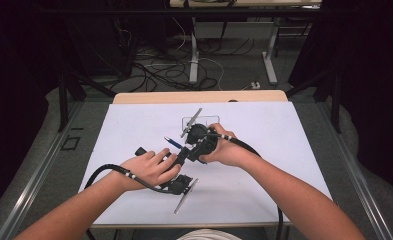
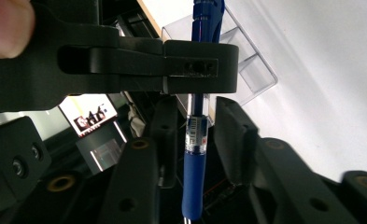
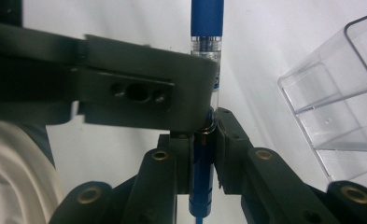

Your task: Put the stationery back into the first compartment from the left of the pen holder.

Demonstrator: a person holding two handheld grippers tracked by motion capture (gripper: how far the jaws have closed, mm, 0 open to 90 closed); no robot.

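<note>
Right gripper view: the pen (image 3: 206, 28), blue with a clear middle section, runs straight up between this gripper's own jaws, which are closed tight on its dark blue lower barrel. The left gripper (image 3: 190, 112) crosses from the left, its tip against the clear section just above that grip.

In the left gripper view the pen (image 2: 196, 172) stands between that gripper's jaws with a gap on either side, so the pads do not press it; they stand a little apart. The right gripper (image 2: 200, 67) reaches across from the left and covers the pen's upper part.

In the high view the pen (image 1: 174, 143) is held over the middle of the white table (image 1: 294, 150), between the left hand (image 1: 151, 170) and the right hand (image 1: 226, 150). A clear box (image 3: 340, 116) sits just behind the grippers, toward the table's far edge.
</note>
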